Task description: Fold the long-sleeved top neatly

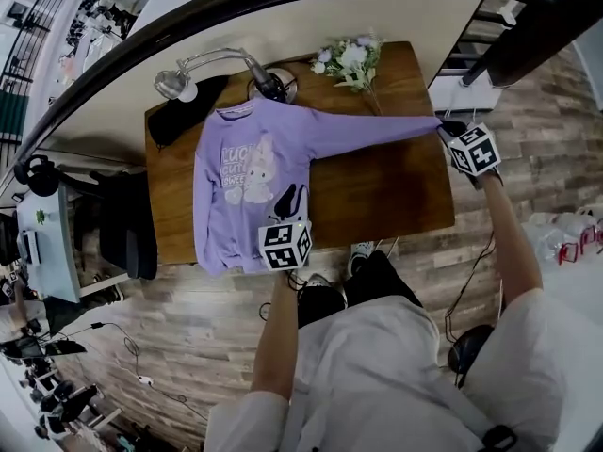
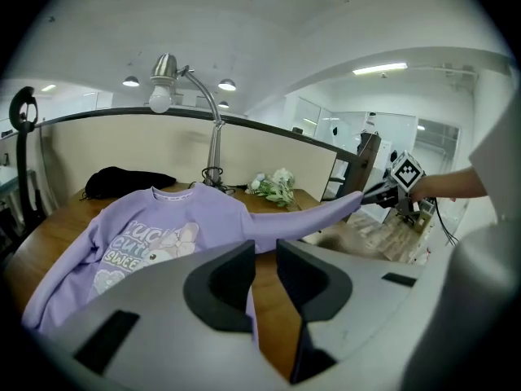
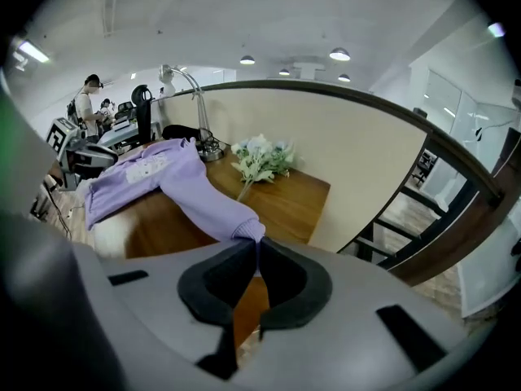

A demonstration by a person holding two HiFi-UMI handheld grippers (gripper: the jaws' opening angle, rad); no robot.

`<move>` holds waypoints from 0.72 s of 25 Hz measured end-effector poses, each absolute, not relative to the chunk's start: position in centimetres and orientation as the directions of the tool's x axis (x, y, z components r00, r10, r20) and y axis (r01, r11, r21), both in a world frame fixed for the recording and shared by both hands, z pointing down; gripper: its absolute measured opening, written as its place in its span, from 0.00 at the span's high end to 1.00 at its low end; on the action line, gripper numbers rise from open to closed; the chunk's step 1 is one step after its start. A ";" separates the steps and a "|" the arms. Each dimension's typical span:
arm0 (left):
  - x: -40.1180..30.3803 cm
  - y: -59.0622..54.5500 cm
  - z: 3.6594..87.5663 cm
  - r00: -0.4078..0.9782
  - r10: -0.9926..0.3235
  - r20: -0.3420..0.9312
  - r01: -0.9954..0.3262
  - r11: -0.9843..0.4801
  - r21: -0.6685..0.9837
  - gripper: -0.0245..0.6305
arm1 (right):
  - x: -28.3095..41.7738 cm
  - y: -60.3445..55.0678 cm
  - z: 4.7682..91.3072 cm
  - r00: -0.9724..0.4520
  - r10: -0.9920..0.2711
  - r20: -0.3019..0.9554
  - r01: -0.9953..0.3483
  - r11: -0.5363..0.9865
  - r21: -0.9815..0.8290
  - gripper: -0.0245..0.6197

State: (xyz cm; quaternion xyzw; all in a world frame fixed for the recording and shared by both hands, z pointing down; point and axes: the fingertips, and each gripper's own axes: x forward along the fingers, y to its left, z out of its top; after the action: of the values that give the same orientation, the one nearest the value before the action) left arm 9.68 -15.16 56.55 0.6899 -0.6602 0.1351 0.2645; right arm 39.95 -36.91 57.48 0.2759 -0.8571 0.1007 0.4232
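Wood counter carries purple top, body flat, print up, one sleeve pulled taut off the surface twd R gripper, whose fingers are pressed tight on cuff. L gripper fingers narrowly apart, pinching hem strip.

The long-sleeved top is lilac, with a print in white and pale pink. The table is brown wood. The flowers are white with green leaves. A cloth is black, the lamp silver. The left gripper and the right gripper are grey with black pads. The floor has grey-brown planks.
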 end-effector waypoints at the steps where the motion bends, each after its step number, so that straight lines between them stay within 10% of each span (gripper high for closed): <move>1: 9.7 -15.4 56.7 0.085 -0.837 0.540 -0.982 0.021 0.186 0.82 | 40.2 -37.2 58.4 -0.483 -0.369 0.794 -0.554 0.831 0.049 0.92; 18: 5.8 -15.5 58.4 -0.038 -0.804 0.594 -0.981 0.143 0.131 0.82 | 43.7 -39.1 61.6 -0.445 -0.321 0.836 -0.598 0.801 -0.010 0.76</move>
State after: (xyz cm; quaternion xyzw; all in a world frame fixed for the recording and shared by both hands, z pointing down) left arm 5.77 -15.49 58.36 0.6349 -0.7028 0.1587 0.2789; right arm 43.73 -39.13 61.61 0.2751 -0.8359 0.1540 0.4494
